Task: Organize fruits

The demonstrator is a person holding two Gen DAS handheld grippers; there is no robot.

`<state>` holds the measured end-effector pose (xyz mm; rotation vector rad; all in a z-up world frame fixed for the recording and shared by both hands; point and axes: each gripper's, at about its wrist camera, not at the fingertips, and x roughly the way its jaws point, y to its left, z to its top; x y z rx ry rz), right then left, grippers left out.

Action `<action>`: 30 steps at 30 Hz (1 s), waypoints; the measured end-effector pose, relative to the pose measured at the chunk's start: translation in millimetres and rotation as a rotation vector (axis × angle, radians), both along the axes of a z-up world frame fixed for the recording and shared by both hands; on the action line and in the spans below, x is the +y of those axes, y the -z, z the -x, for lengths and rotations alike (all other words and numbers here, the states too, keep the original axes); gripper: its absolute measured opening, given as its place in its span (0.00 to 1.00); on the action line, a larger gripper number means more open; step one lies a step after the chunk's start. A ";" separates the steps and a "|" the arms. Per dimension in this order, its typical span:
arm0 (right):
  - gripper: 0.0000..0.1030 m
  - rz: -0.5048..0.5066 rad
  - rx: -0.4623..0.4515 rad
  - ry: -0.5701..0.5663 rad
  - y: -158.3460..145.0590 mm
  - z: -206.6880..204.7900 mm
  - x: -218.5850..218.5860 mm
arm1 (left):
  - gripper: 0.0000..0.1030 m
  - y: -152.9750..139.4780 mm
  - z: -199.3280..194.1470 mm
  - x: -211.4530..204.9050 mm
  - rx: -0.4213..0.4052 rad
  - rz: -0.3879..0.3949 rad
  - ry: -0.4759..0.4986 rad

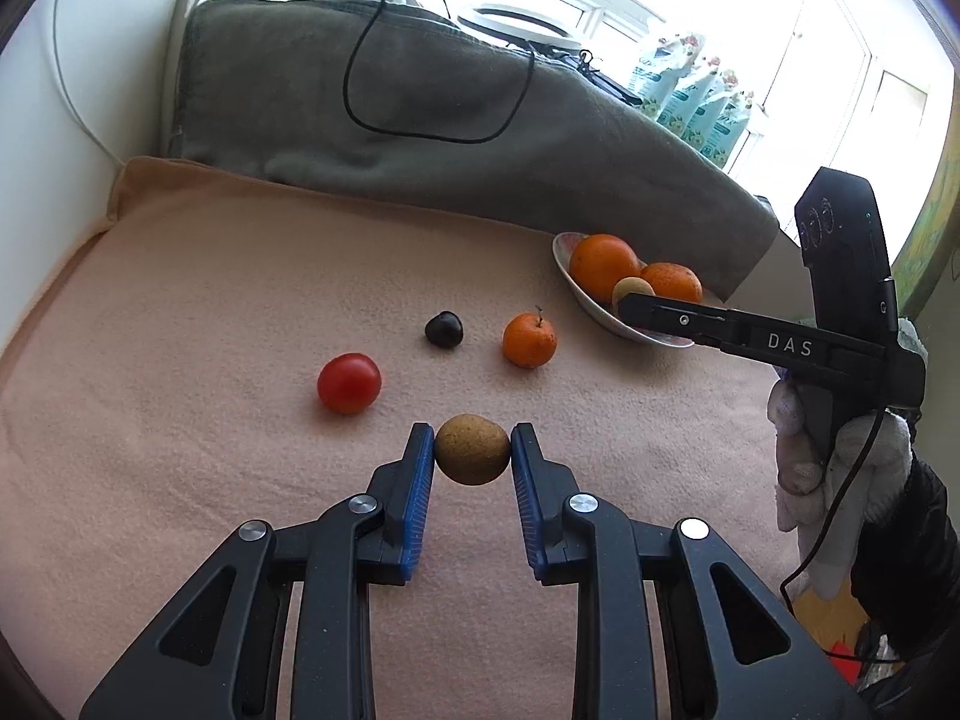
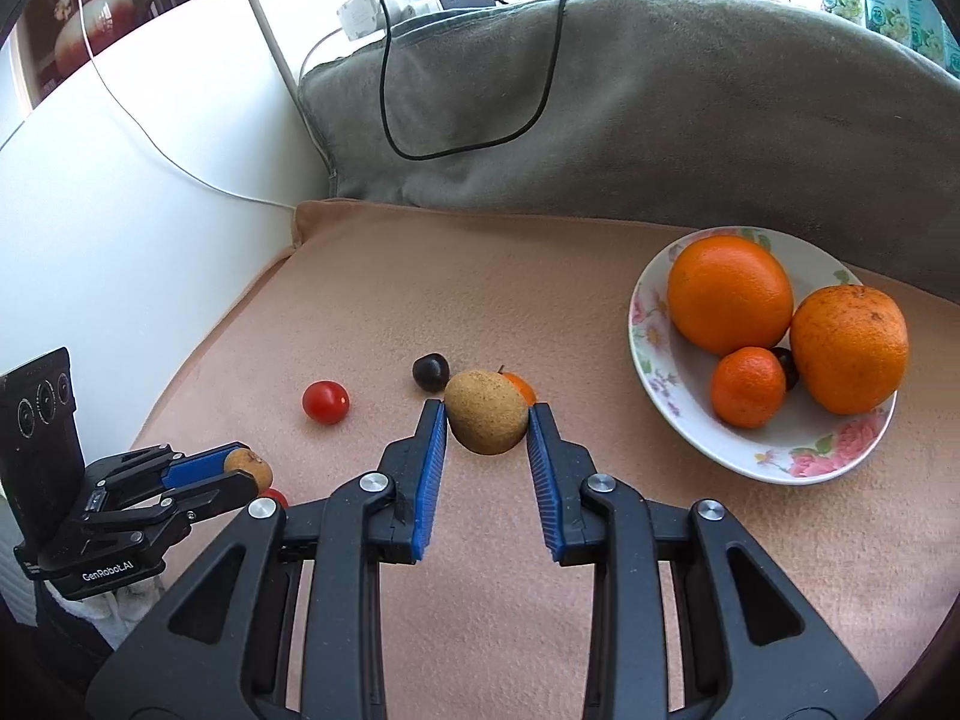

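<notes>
Right gripper (image 2: 487, 420) clamping brown fruit (image 2: 486, 420), half-hiding mandarin (image 2: 521, 387); left gripper (image 1: 472, 450) pinching, perhaps, a similar fruit (image 1: 472, 450).

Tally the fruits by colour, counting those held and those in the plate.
Orange fruits: 4, three of them in the plate
Brown fruits: 2, one in the left gripper, one in the right gripper
Dark fruits: 2
Red fruits: 2, one half hidden under the left gripper
Total: 10
</notes>
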<state>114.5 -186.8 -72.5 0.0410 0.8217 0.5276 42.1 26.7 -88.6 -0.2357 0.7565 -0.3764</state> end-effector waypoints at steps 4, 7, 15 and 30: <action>0.28 0.002 -0.018 0.040 -6.6 -2.3 -22.2 | 0.24 -5.5 -12.2 -16.1 -0.010 0.009 0.037; 0.28 0.000 -0.021 0.071 -9.0 -2.3 -38.3 | 0.24 -11.3 -22.2 -29.9 -0.025 0.003 0.066; 0.28 0.004 -0.007 0.150 -2.9 -4.7 -78.8 | 0.24 -30.8 -49.9 -71.5 -0.077 -0.010 0.139; 0.28 0.019 0.008 0.202 9.4 -15.7 -102.0 | 0.24 -52.0 -107.0 -143.7 -0.123 -0.055 0.215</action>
